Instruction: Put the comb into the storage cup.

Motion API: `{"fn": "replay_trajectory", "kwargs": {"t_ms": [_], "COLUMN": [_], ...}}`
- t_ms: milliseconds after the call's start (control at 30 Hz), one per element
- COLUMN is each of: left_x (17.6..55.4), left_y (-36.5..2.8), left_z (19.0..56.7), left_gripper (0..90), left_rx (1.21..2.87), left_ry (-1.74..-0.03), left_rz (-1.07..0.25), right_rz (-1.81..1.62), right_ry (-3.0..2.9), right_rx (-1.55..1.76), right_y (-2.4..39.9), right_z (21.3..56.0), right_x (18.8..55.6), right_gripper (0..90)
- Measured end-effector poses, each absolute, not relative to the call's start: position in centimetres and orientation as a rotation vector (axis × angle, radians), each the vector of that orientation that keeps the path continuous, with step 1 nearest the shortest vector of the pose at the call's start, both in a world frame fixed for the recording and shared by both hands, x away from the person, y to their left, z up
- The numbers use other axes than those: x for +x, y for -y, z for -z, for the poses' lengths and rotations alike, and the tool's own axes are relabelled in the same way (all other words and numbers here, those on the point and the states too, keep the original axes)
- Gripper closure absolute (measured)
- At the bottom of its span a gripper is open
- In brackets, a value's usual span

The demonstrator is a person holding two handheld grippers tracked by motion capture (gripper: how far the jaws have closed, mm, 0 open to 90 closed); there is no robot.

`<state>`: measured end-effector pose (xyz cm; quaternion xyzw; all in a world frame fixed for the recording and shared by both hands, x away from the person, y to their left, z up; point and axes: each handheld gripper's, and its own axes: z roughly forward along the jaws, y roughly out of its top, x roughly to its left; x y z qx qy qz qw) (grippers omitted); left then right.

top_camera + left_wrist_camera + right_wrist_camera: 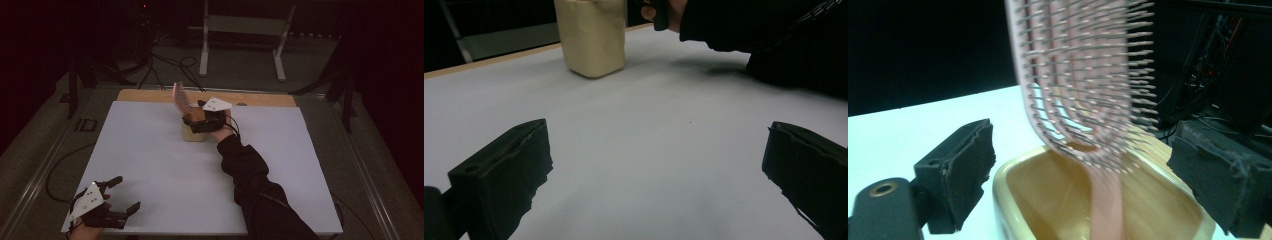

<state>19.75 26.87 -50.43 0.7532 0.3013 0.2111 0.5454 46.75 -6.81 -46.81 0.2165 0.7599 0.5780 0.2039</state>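
The pink hairbrush stands handle-down in the cream holder, bristled head leaning out over the rim — and the right gripper has its jaws spread wide to either side of it, pads clear of the handle. In the high view the holder sits near the far edge of the white surface, just short of the wooden strip, with the brush rising out of it and the right gripper pressed in close beside it.

So the drop-in looks done; this reads as the release step, with the brush resting on its own against the holder's wall.

Down at the near left corner, the left gripper waits low over the surface, jaws wide apart and holding nothing — its own view looks across bare white toward the holder.

Next call, I'd judge: draw the right gripper straight back and up, keeping both pads off the bristles, because the brush leans and a nudge could tip it.
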Motion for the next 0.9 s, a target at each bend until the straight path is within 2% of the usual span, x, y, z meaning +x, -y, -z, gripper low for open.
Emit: {"fn": "replay_trajectory", "kwargs": {"t_ms": [900], "left_x": [19.8], "left_y": [-26.9], "left_z": [50.4], "left_gripper": [0.0], "left_rx": [1.787], "left_ry": [-0.718], "left_rz": [-0.503], "right_rz": [-1.605], "right_ry": [-2.226], "right_rx": [0.607], "right_y": [8.7], "right_z": [43.9], "right_x": [46.2], "right_gripper": [10.3]}}
